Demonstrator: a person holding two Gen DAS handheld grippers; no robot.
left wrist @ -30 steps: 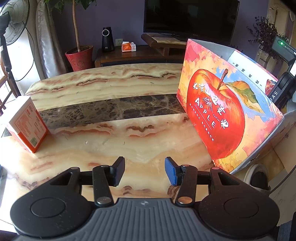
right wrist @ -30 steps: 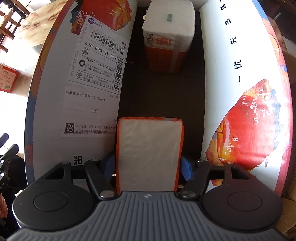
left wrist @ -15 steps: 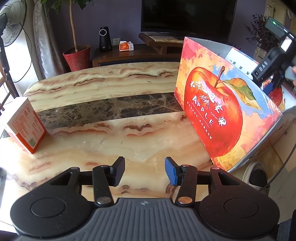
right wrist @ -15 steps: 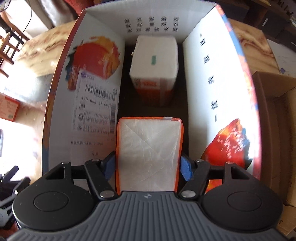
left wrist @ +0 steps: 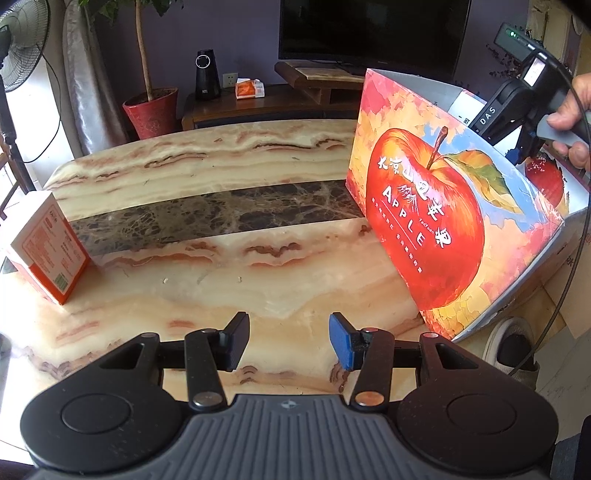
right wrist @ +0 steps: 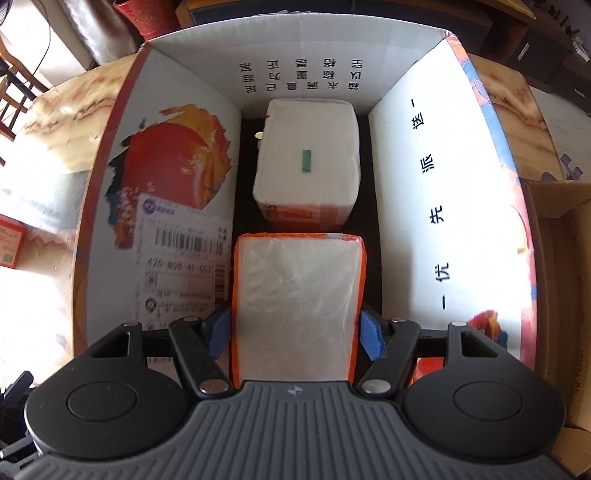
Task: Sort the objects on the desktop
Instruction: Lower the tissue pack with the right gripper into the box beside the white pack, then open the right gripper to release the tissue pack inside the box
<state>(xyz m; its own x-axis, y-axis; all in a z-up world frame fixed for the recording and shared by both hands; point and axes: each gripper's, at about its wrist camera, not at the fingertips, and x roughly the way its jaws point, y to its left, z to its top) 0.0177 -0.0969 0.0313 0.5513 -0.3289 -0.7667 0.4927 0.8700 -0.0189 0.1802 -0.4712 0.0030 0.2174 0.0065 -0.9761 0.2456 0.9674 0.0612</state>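
Left wrist view, nearest: the left gripper (left wrist: 288,341) hovers over the marble table (left wrist: 229,280), its jaws spread apart with nothing between them. Farther left, an orange-and-white carton (left wrist: 48,247) stands on the table; its print is too small to read. To the right stands the apple box (left wrist: 450,221), a printed carton showing a large red apple with the word "APPLE" and white Chinese characters. Above the box's far edge, a hand (left wrist: 570,114) holds the right gripper's black body, lettered "DAS". Beyond the table: a red plant pot (left wrist: 151,110), a small orange pack (left wrist: 250,89) on a low cabinet, and a dark television (left wrist: 373,33).

Right wrist view, nearest: the right gripper (right wrist: 297,334) has its blue pads clenched on the sides of a tissue pack (right wrist: 297,306), white with orange edges, held over the open apple box (right wrist: 443,184). Just beyond, a second tissue pack (right wrist: 308,162) lies on the box floor, bearing a small green mark. The left flap carries a shipping label (right wrist: 181,266) with a barcode and blurred digits starting "420 808 41". The right flap and far wall carry Chinese characters.
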